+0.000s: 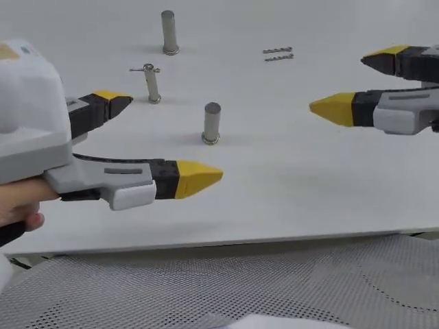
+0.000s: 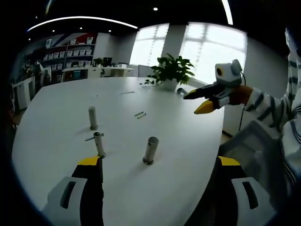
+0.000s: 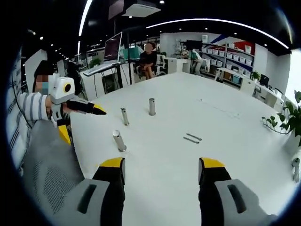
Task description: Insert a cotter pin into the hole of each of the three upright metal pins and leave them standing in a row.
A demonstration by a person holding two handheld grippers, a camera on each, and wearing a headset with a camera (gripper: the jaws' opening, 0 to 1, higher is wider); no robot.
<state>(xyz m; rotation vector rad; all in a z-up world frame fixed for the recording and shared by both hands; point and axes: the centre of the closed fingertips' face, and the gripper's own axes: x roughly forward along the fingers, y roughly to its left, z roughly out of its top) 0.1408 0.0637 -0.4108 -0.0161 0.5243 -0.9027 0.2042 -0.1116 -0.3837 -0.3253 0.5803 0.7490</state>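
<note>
Left gripper (image 1: 175, 137): wide open, empty, over the near bench (image 1: 288, 178) edge.
Right gripper (image 1: 336, 83): wide open, empty.
Near metal pin (image 1: 211, 123): upright, bare.
Middle metal pin (image 1: 151, 83): cotter pin (image 1: 144, 68) fitted.
Loose cotter pins (image 1: 278, 53): we should pinch one by its end, kept level.
Far metal pin (image 1: 169, 32): upright, bare.

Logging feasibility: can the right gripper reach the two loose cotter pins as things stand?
Probably yes: the right gripper is open, the cotter pins lie on bare table ahead of it, and the metal pins stand off to one side.
</note>
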